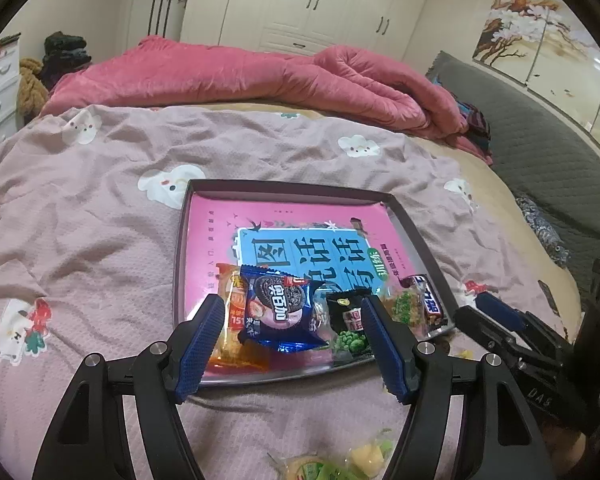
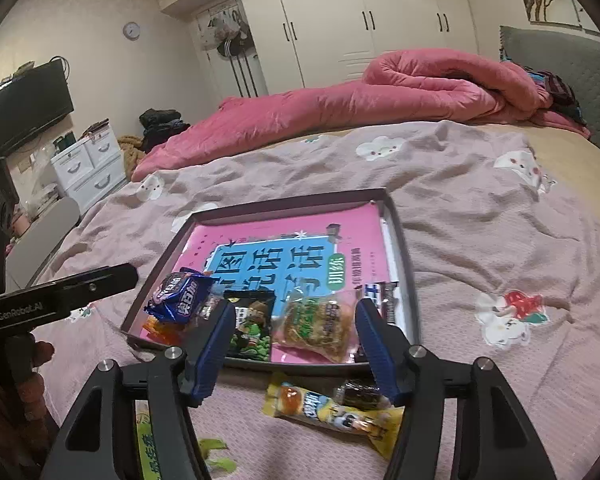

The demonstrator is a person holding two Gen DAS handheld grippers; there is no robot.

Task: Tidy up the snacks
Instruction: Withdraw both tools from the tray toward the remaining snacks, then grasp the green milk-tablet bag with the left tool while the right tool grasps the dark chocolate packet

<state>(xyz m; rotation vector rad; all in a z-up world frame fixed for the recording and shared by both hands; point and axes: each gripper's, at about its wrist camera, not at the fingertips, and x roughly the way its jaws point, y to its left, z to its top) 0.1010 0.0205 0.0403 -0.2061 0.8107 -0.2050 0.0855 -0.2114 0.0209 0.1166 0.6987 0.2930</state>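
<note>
I am looking at the snacks first: several are already lying in the tray (image 1: 416, 236), bunched along its near edge on top of the pink and blue sheet that lines it. Inside the tray, the blue cookie packet (image 1: 278, 308) is sitting toward the near left, overlapping an orange packet (image 1: 232, 300); a dark packet of green peas (image 2: 250, 326) is lying about mid-edge, a clear bag of noodle-like snack (image 2: 320, 326) beside it, and a chocolate bar (image 1: 430, 300) is resting against the tray's right wall. Outside the tray, just in front of its near edge on the bedspread (image 2: 480, 248), a long yellow packet (image 2: 332, 408) and a small dark wrapped piece (image 2: 358, 394) are still waiting, and greenish wrappers (image 1: 332, 464) are showing at the bottom of both views, too cropped for me to name. So I am judging the job as well under way but unfinished, with those loose pieces left to bring in. I am holding the left gripper (image 1: 292, 340) above the tray's near edge, jaws spread and nothing between the pads; the right gripper (image 2: 296, 340) is hovering over the same edge further right, likewise spread apart and gripping nothing, the noodle bag merely appearing beyond its gap.
</note>
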